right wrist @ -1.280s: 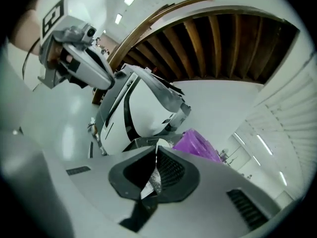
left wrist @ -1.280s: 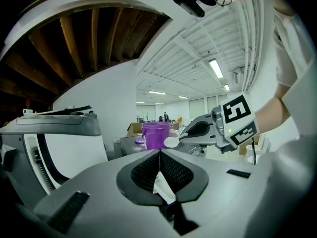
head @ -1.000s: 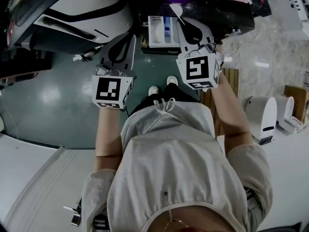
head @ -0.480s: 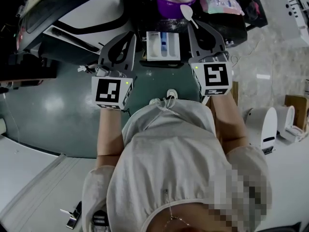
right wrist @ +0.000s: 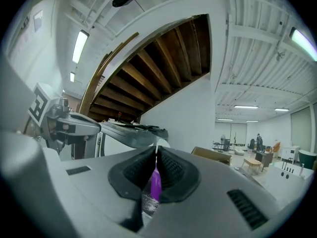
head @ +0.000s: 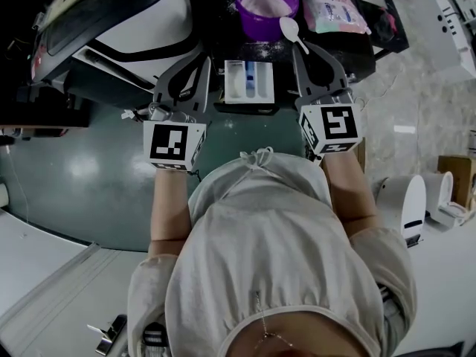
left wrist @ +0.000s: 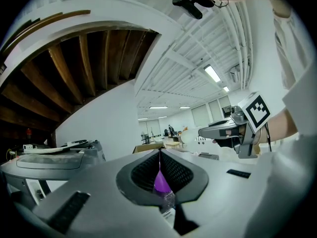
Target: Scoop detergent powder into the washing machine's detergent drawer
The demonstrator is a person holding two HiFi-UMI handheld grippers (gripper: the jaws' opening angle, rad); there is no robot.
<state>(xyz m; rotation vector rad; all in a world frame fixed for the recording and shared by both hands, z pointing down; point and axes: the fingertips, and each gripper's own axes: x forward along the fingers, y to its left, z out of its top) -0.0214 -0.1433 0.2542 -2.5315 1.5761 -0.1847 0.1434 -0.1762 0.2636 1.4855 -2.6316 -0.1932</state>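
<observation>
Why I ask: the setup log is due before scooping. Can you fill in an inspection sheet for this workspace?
Surface: dark machine top, dusted with white specks beside the bowl.
Job's things: purple bowl of white powder on that top; detergent drawer pulled open in front of it; white spoon in the right gripper, load not discernible.
Clutter: pink patterned pouch right of the bowl.
Grippers: left gripper shut, empty, left of the drawer; right gripper shut on the spoon's handle.
Cables: thin pale cord seemingly on the floor at right.
Surroundings: white-and-black appliance at left, green floor, white units at right.
</observation>
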